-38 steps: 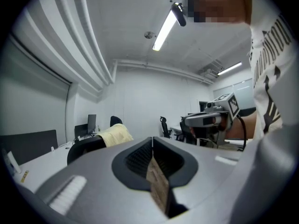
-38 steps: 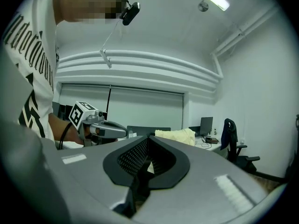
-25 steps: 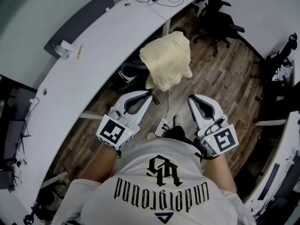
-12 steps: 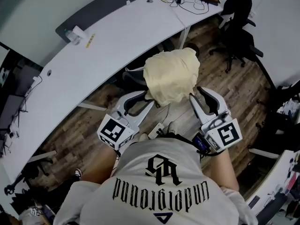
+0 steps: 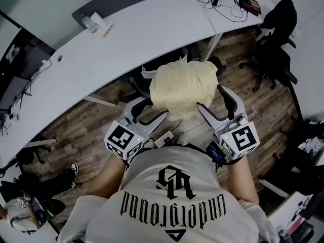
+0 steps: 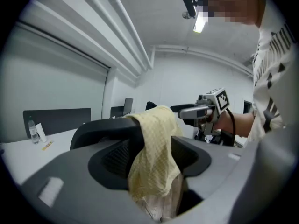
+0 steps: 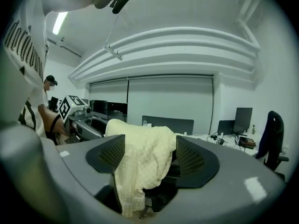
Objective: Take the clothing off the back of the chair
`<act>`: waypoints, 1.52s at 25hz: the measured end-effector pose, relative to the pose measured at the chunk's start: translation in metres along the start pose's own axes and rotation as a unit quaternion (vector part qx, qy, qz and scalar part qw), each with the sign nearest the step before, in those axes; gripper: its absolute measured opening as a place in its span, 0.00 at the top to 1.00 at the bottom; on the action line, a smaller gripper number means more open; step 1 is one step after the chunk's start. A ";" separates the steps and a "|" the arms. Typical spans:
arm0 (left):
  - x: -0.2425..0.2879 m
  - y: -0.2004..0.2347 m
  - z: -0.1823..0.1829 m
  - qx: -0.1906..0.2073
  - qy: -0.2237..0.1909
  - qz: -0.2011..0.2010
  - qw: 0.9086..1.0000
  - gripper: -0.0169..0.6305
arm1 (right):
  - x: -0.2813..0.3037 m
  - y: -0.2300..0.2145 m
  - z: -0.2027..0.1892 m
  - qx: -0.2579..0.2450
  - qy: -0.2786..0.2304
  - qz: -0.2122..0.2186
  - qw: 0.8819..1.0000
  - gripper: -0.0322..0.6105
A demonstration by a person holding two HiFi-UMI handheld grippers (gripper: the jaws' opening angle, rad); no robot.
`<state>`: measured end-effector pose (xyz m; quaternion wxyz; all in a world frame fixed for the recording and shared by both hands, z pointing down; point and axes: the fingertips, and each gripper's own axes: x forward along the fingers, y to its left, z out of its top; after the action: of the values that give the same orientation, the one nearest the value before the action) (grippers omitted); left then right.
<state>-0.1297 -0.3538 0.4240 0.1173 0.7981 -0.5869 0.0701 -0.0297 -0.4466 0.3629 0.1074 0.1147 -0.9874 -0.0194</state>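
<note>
Jaws on both grippers are standing wide apart, having just been opening, and they're squeezing nothing yet. Your left gripper [image 5: 152, 110] is sitting at 7 o'clock of the yellow clothing [image 5: 182, 87] and your right gripper [image 5: 210, 97] at 4 o'clock. The cloth is showing btw each pair of jaws. The clothing is hanging over the back of the chair [image 5: 143, 80], at your 12 o'clock.

Watch out: if you're biting too deep, you're prob. pinching the chair back too, so the cloth is sticking when you're lifting. If you're nipping only a thin edge, it's prob. slipping out.

Counting: 2 grippers, 1 clothing, 1 chair under it, 1 more black chair [image 5: 278, 24] at 1 o'clock.
</note>
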 end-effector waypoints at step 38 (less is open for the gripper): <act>-0.048 -0.041 0.032 0.028 -0.053 0.088 0.994 0.86 | -0.024 0.057 0.024 -0.087 -0.051 0.070 0.992 0.89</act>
<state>-0.1062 -0.3072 0.3767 0.0569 0.7492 -0.6577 0.0537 -0.0248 -0.3857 0.3377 0.0673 0.0340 -0.9917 -0.1037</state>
